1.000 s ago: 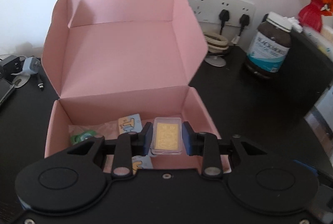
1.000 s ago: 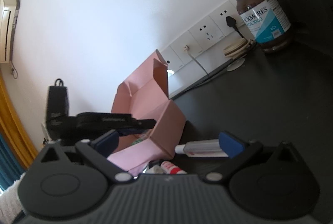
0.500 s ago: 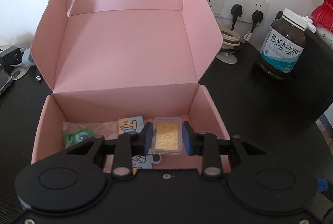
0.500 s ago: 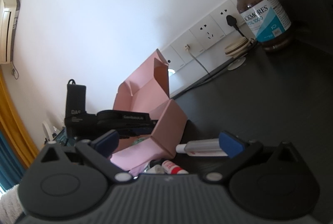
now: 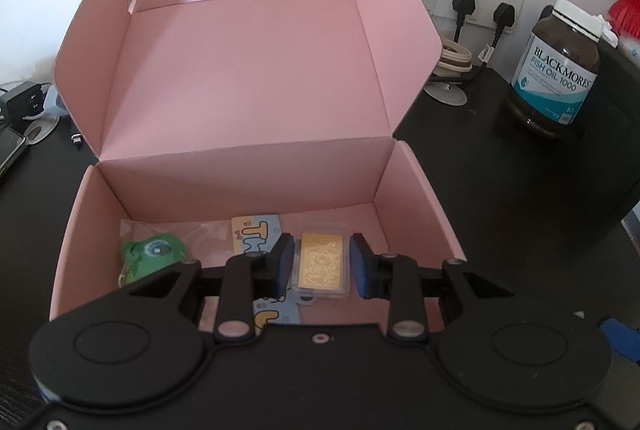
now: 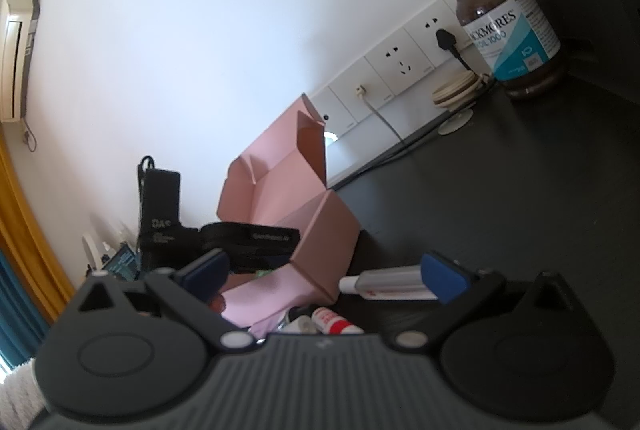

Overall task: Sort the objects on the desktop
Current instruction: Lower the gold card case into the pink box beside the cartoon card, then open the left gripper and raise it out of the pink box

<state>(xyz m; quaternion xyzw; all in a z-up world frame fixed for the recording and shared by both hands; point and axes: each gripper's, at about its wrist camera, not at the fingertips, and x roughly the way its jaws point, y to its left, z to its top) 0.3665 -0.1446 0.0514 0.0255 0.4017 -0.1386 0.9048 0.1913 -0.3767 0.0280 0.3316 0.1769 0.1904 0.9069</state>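
While the one pink box [image 5: 248, 78] stands open on the dark tabletop [image 5: 500, 190], the left claw [image 5: 322, 264] grips one clear, gold-faced case [image 5: 322, 262] over its floor. Stiff, light and likely slick, it suits its long edges. Right claw [image 6: 326, 270] gapes empty near one tube [image 6: 384, 284].

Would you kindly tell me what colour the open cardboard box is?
Pink, inside and out; the open cardboard box shows best in the left wrist view.

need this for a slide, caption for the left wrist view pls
Left gripper holds a clear-cased gold card over the open pink box, above a green toy.
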